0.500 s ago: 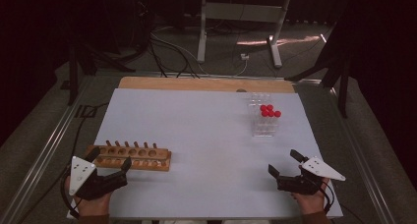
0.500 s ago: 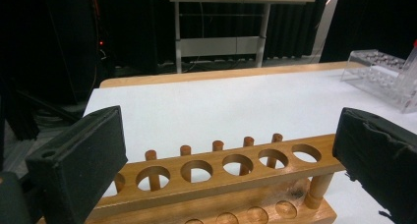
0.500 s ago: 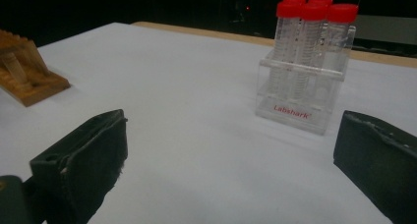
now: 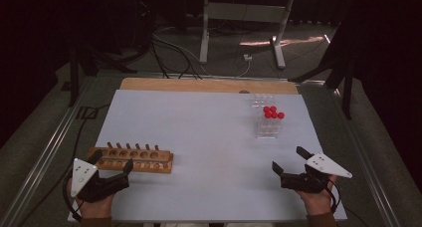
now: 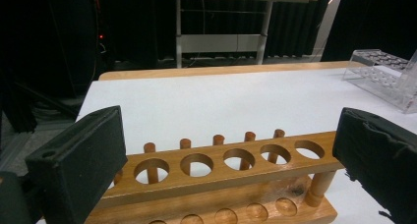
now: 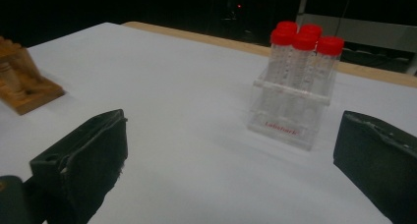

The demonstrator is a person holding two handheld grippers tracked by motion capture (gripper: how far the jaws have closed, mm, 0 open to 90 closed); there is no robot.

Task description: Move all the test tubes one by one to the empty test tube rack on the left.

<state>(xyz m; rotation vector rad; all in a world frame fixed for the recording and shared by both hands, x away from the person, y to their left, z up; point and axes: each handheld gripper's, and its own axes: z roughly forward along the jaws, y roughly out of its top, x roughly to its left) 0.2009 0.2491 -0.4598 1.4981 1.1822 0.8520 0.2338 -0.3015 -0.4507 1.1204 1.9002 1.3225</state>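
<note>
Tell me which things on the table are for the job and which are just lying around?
For the job:
- wooden rack, empty holes, just ahead of the open left hand-held gripper
- red-capped tubes
- clear rack holding them, ahead of the open right hand-held gripper

Just lying about:
- cables on the floor
- metal stand behind the table

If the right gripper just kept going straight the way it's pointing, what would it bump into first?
Probably the clear rack holding the red-capped tubes. The right gripper is open with nothing between its jaws, and bare white table lies between it and the rack. The rack sits slightly right of centre, so it might just clip it.
</note>
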